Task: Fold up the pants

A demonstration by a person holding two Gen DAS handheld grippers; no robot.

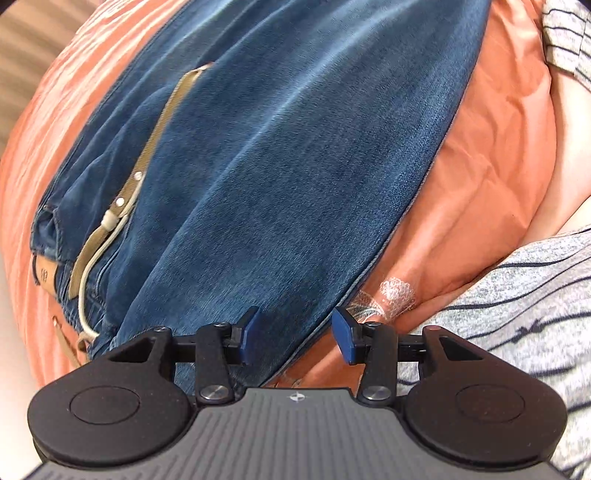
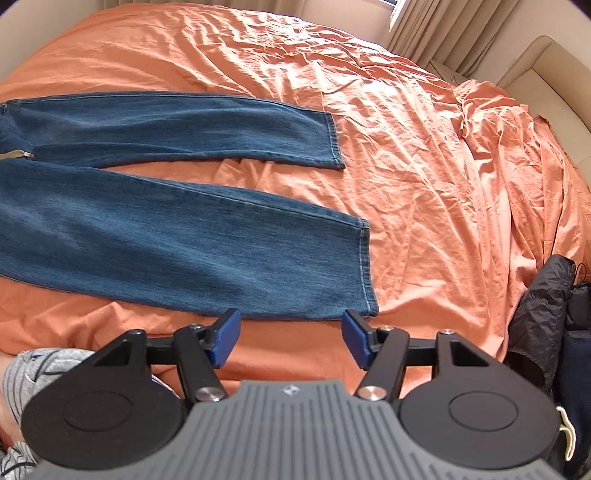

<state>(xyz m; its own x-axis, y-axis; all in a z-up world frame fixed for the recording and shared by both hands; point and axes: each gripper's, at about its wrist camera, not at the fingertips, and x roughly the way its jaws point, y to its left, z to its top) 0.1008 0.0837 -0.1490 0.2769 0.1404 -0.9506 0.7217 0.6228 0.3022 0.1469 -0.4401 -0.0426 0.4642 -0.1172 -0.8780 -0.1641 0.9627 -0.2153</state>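
Observation:
Blue jeans (image 2: 177, 236) lie flat on an orange bed sheet (image 2: 424, 155), both legs spread apart with hems pointing right. My right gripper (image 2: 290, 338) is open and empty, just in front of the near leg's hem (image 2: 365, 266). In the left wrist view the jeans (image 1: 280, 166) fill the frame, with a tan belt (image 1: 147, 158) and a white cord (image 1: 99, 254) at the waist on the left. My left gripper (image 1: 295, 334) is open and empty, low over the near edge of the denim.
A person's grey striped shirt (image 1: 517, 295) and bare arm (image 1: 569, 155) are at the right of the left wrist view. A black jacket (image 2: 543, 317) lies at the bed's right edge. A beige couch (image 2: 535, 74) and curtains (image 2: 424, 26) stand beyond the bed.

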